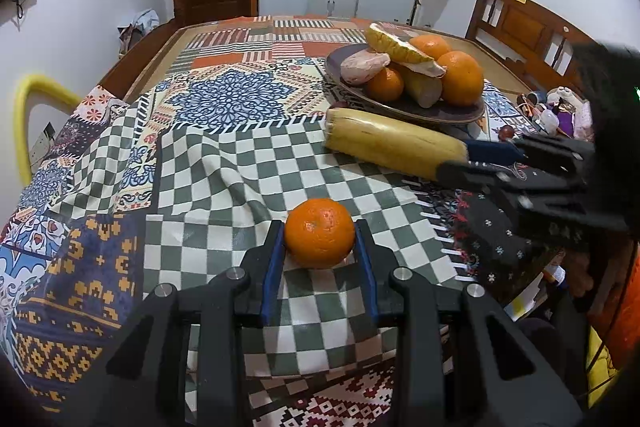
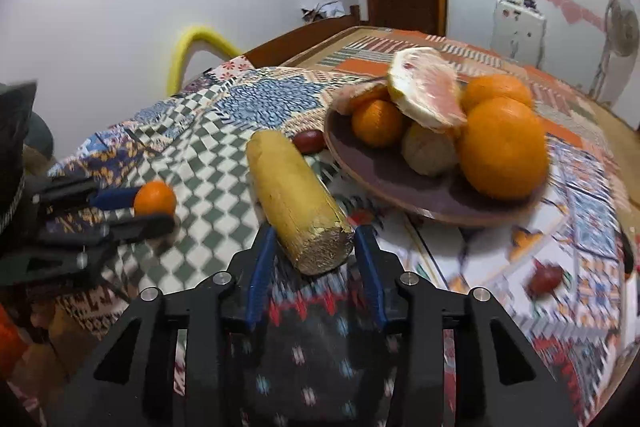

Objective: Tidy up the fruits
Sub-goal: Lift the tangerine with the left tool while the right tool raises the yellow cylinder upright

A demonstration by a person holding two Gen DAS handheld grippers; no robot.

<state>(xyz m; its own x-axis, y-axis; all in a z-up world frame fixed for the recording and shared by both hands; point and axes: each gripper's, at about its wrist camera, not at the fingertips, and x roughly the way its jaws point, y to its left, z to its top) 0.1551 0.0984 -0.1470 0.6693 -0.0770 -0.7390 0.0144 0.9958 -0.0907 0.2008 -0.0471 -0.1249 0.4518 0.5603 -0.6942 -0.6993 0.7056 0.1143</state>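
A small orange (image 1: 320, 233) sits between the blue pads of my left gripper (image 1: 320, 239), which is shut on it just above the checkered cloth; it also shows in the right wrist view (image 2: 155, 198). A long yellow stalk piece (image 2: 298, 201) lies by the plate. My right gripper (image 2: 314, 247) is around its cut end, jaws touching its sides; it also shows in the left wrist view (image 1: 460, 157). The dark plate (image 2: 400, 183) holds oranges (image 2: 502, 147), a pomelo wedge (image 2: 426, 91) and a shorter stalk piece (image 2: 430, 149).
A patchwork cloth (image 1: 224, 99) covers the table. Small red fruits lie beside the plate (image 2: 309, 140) and at the right (image 2: 546, 279). A wooden chair (image 1: 528, 27) and clutter (image 1: 560, 111) stand at the right. A yellow chair back (image 1: 32, 99) is at the left edge.
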